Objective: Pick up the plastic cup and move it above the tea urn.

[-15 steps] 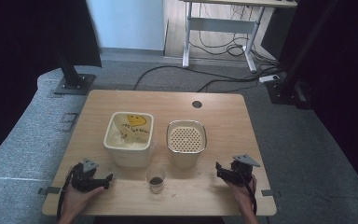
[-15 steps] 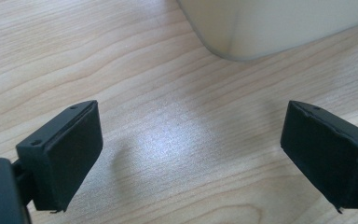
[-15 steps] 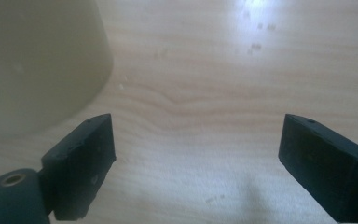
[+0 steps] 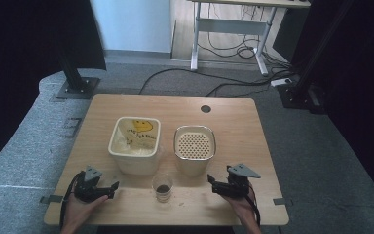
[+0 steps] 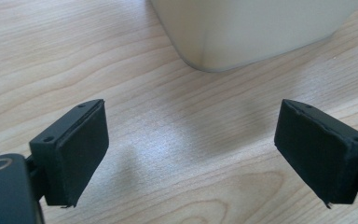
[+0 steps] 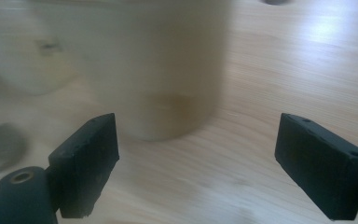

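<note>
Desk (image 4: pixel 126 105) first: pale wood across the middle of the high view, carrying everything. On it, centre-left, sits a cream bin (image 4: pixel 134 145) lined with a bag bearing a yellow smiley; just right of it stands a cream pot (image 4: pixel 194 148) with a perforated insert. Below and between them, near the lower edge, is a small clear cup (image 4: pixel 163 186) with something dark at its bottom.

Left tongs (image 4: pixel 97 189) lie at lower left, right tongs (image 4: pixel 224 185) at lower right, each in a hand, both well apart from the cup. Both stand wide and hold nothing: the left gripper view shows bare wood between the pads with the bin's corner (image 5: pixel 242 32) at the top, and the right gripper view shows the pot (image 6: pixel 168 84) ahead, blurred.

Risks, as I judge them: the cup is light and close to the desk's edge, so an off-centre or hard squeeze could tip it, spill the contents or knock it off. Reaching from the right, a jaw could also clip the pot.
</note>
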`<state>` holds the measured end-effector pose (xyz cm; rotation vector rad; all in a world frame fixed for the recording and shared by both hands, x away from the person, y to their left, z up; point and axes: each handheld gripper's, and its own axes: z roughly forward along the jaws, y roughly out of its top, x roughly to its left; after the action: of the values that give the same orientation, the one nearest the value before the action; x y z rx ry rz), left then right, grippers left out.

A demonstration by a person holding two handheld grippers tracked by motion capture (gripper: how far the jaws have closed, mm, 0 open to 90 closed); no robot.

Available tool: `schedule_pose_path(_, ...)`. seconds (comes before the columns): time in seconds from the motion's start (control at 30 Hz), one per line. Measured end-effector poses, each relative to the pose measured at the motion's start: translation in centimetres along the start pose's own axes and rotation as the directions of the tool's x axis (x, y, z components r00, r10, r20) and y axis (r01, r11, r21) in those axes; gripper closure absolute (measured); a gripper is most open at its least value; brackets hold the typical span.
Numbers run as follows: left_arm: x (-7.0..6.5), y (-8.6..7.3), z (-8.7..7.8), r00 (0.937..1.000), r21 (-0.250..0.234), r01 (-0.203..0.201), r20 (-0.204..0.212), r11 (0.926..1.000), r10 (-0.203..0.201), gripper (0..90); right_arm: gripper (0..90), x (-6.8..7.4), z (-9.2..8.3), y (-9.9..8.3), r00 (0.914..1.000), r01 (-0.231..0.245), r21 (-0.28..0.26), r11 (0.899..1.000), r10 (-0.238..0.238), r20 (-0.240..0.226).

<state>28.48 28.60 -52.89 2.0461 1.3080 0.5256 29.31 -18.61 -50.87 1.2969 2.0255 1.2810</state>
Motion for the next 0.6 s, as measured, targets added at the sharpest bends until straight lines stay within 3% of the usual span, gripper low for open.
schedule_pose_path(0.03,0.1,-0.1,0.2,0.9999,0.020,0.007,0.009,0.9998,-0.008,10.3,12.9,1.3,0.3,0.1,0.9987,0.025,-0.005,1.000,-0.025,-0.044)
schedule_pose_path(0.1,0.1,-0.1,0.3,0.9999,0.025,0.008,0.006,0.9996,-0.008,10.4,12.9,2.7,0.6,0.1,0.9952,0.056,-0.010,0.998,-0.057,-0.080)
schedule_pose_path(0.2,0.1,-0.1,0.1,1.0000,0.016,0.009,0.002,0.9998,-0.009,10.6,12.9,4.6,1.3,0.0,0.9854,0.071,-0.009,0.997,-0.072,-0.154)
schedule_pose_path(0.43,0.3,-0.2,0.3,0.9999,0.036,0.017,0.000,0.9992,-0.017,11.4,13.1,8.3,3.4,-0.6,0.9443,0.116,0.016,0.993,-0.105,-0.312)
schedule_pose_path(0.57,0.3,-0.3,0.4,0.9998,0.035,0.019,0.001,0.9992,-0.019,12.0,13.1,10.1,4.5,-0.8,0.9206,0.156,0.013,0.988,-0.141,-0.364)
schedule_pose_path(0.6,0.3,-0.3,0.4,0.9998,0.035,0.019,0.001,0.9992,-0.019,12.2,13.1,10.1,4.5,-0.8,0.9206,0.156,0.013,0.988,-0.141,-0.364)
